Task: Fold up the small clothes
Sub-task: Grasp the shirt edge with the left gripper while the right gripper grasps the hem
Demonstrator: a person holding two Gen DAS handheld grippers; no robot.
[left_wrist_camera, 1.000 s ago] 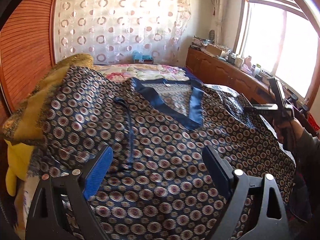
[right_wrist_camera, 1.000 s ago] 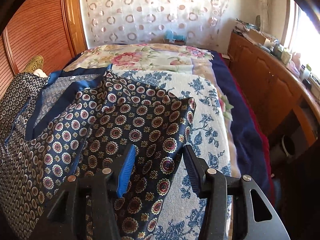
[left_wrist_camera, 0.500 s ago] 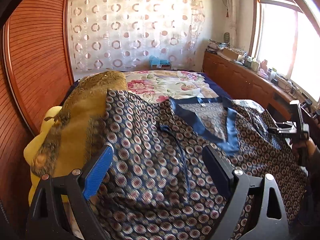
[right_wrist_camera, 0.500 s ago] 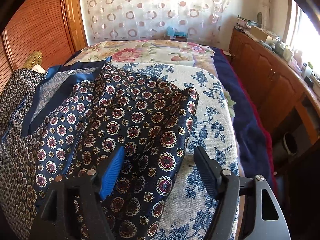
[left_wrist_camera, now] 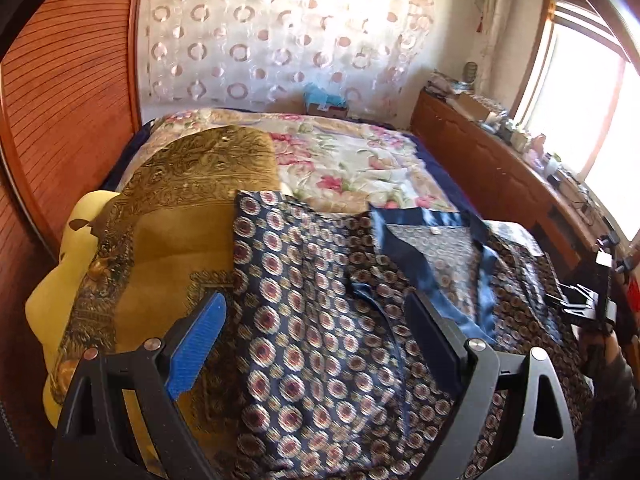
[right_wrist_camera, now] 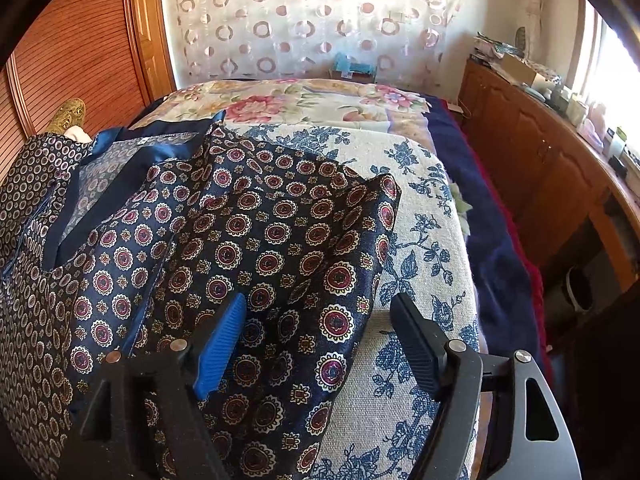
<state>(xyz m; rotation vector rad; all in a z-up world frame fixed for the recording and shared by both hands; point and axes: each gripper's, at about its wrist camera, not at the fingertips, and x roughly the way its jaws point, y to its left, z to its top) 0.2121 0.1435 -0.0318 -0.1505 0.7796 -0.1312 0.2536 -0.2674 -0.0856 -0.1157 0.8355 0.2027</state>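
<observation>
Both claws, left point(left_wrist_camera: 314, 344) and right point(right_wrist_camera: 318, 340), gape wide and empty over the medallion-print silk top point(right_wrist_camera: 256, 248) spread on the bed point(right_wrist_camera: 424, 216), where slippery satin could slide and undo any fold.

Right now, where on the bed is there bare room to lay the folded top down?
Free: the blue-flowered cover right of the patterned top, up to the navy blanket's edge, and the pink floral quilt beyond the collar. Crowded: the left side, under the gold cloth and yellow pillow.
</observation>
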